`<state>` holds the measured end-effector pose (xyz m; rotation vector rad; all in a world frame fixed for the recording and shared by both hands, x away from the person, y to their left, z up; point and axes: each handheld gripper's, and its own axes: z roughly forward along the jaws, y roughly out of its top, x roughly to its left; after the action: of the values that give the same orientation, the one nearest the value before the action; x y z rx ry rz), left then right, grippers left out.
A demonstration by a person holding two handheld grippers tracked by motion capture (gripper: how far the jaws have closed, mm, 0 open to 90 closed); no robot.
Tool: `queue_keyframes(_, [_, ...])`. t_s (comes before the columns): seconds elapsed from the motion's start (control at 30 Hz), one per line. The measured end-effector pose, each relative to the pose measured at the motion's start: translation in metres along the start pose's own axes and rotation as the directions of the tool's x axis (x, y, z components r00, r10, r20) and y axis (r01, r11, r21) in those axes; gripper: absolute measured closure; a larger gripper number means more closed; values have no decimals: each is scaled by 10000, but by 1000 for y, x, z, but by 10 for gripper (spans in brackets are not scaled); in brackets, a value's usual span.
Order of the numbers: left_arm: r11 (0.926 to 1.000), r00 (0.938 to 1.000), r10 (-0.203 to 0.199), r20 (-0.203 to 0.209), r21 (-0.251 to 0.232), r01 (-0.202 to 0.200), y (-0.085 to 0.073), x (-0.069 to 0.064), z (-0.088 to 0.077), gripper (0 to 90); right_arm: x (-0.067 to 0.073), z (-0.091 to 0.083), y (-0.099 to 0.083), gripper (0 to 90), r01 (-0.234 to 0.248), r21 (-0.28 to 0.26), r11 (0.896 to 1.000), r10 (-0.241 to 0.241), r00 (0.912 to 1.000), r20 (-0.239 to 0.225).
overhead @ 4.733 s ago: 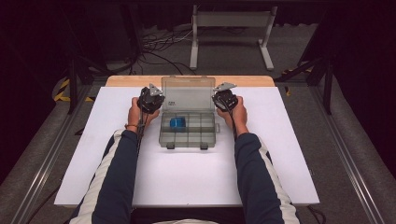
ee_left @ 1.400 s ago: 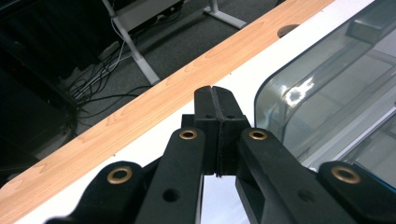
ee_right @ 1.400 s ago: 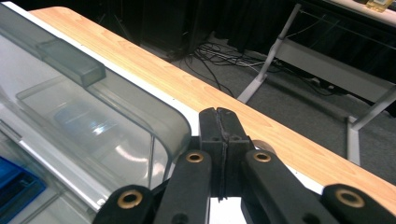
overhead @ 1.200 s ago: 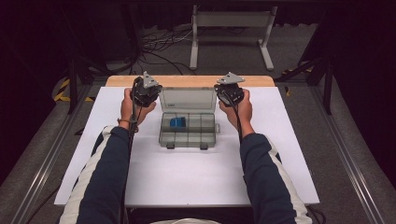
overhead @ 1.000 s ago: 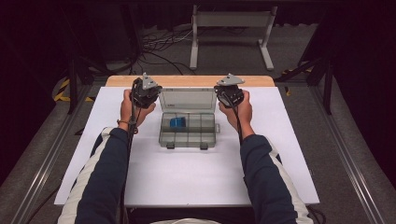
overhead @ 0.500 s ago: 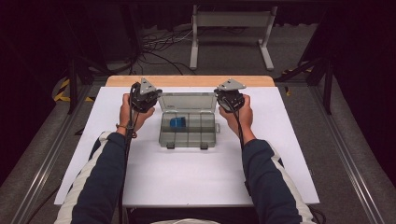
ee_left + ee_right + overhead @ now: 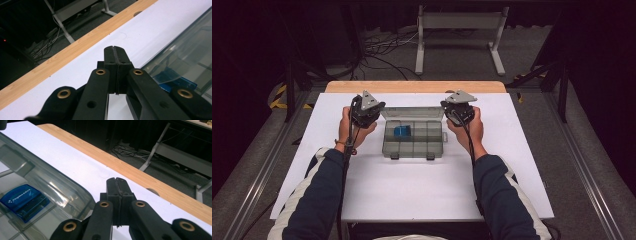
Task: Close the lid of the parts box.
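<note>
Your clear compartment box [image 7: 414, 139] sits mid-bench with its lid [image 7: 412, 113] raised at the far side, long axis running left to right, squarely between your hands. The left tool [image 7: 371, 111] flanks one lid corner, the right tool [image 7: 456, 111] the other, about equally near. Both tools are fully closed, gripping nothing. A blue case [image 7: 402, 131] lies inside.

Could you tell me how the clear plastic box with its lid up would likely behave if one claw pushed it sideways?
The plastic box is probably light: thin clear walls, one small blue item. It would likely slide on the smooth white table. The upright lid may flop.
</note>
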<state>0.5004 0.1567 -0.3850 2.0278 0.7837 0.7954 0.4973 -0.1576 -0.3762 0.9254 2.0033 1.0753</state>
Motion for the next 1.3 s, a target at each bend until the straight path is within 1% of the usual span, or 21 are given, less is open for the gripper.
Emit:
queue_keyframes(0.07, [10000,10000,-15,-11,21,15,0,-1,-1,897,0,0,-1,900,-38,-5,10000,38,10000,-15])
queue_keyframes(0.13, [10000,10000,90,-18,6,-90,-1,-1,-1,896,2,-2,-3,900,-12,-38,10000,12,10000,0])
queue_keyframes(0.3, [10000,9999,-70,82,-38,71,-3,-3,-2,896,4,-4,-5,900,4,-64,10000,-4,10000,8])
queue_keyframes(0.4, [10000,10000,-21,73,-59,21,-4,-2,-2,893,4,-4,-6,900,66,-63,10000,-66,10000,29])
queue_keyframes(0.43, [10000,9999,-70,73,-66,71,-4,-3,-2,893,4,-4,-7,900,36,-84,10000,-36,10000,-8])
queue_keyframes(0.5, [10000,10000,-19,29,-93,19,-5,-3,-2,895,5,-6,-8,900,32,-77,10000,-32,10000,-8])
queue_keyframes(0.57, [9999,10000,-45,73,-100,46,-5,-4,-3,893,6,-6,-9,900,-8,-121,9999,8,10000,-19])
queue_keyframes(0.6, [9999,10000,14,42,-121,-13,-6,-4,-3,893,6,-6,-9,900,-8,-121,9999,8,10000,-19])
queue_keyframes(0.77, [9999,10000,2,35,-108,-2,-7,-5,-4,893,6,-7,-11,900,-71,-154,9999,70,10000,-55])
queue_keyframes(0.97, [9997,9999,-82,74,-208,84,-10,-5,-4,893,7,-10,-13,900,-196,-164,9997,193,9996,-224])
queue_keyframes(1.07, [9997,9998,-95,184,-204,98,-11,-5,-4,889,7,-10,-14,900,-238,-181,9996,232,9992,-337])
queue_keyframes(1.1, [9997,9998,-131,158,-218,134,-12,-5,-4,889,7,-10,-15,900,-296,-214,9993,286,9987,-422])
queue_keyframes(1.2, [9997,9998,-104,164,-224,107,-14,-5,-4,886,8,-12,-15,900,-270,-266,9993,259,9988,-403])
queue_keyframes(1.23, [9997,9999,-58,113,-227,61,-15,-5,-4,885,8,-12,-15,900,-316,-285,9991,303,9985,-465])
queue_keyframes(1.27, [9997,9997,-146,204,-198,150,-15,-5,-4,882,8,-12,-15,900,-320,-288,9991,306,9984,-479])
queue_keyframes(1.3, [9998,9997,-127,209,-181,131,-16,-5,-4,872,8,-12,-16,900,-342,-297,9990,326,9981,-515])
